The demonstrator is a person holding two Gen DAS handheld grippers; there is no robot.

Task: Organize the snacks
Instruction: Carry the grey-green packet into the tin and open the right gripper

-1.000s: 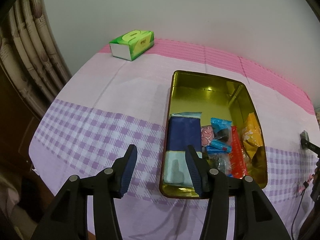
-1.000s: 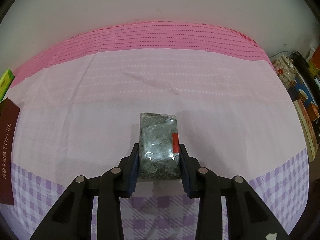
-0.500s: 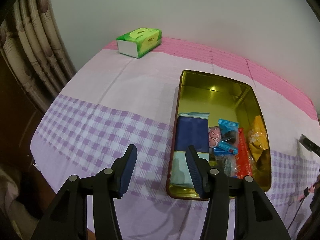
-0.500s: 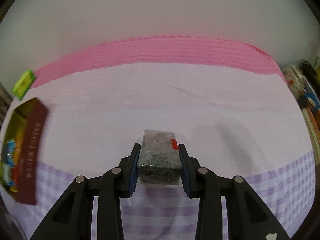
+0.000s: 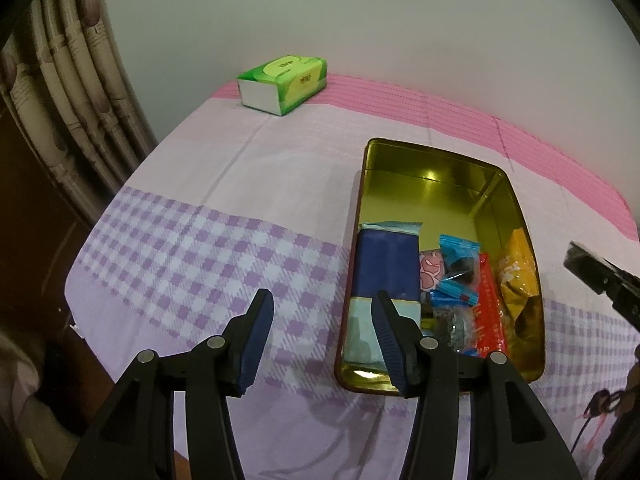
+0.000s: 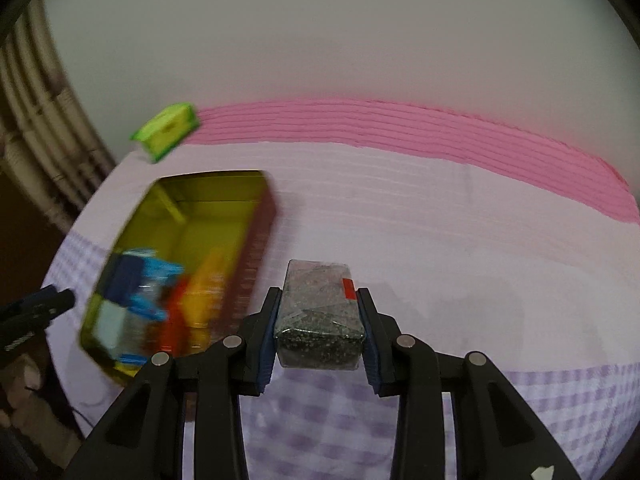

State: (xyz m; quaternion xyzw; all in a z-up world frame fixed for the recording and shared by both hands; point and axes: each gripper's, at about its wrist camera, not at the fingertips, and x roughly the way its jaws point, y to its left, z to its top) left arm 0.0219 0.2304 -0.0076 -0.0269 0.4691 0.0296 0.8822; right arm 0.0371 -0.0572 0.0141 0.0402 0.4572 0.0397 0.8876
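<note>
Right gripper jaws, we note, clamp a speckled clear-wrapped block; left gripper jaws gape beside the shiny rectangular gold tin of crinkly packets.

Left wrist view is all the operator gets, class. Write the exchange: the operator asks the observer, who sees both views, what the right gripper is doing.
Operator: Is the right gripper carrying anything?
Observer: Yes, the right gripper is shut on a clear packet of dark speckled snack.
Operator: Any marking on it?
Observer: A small red label sits near its top right edge.
Operator: Is it over the tin yet?
Observer: No, the tin lies to the packet's left, and only the tablecloth shows behind the packet.
</note>
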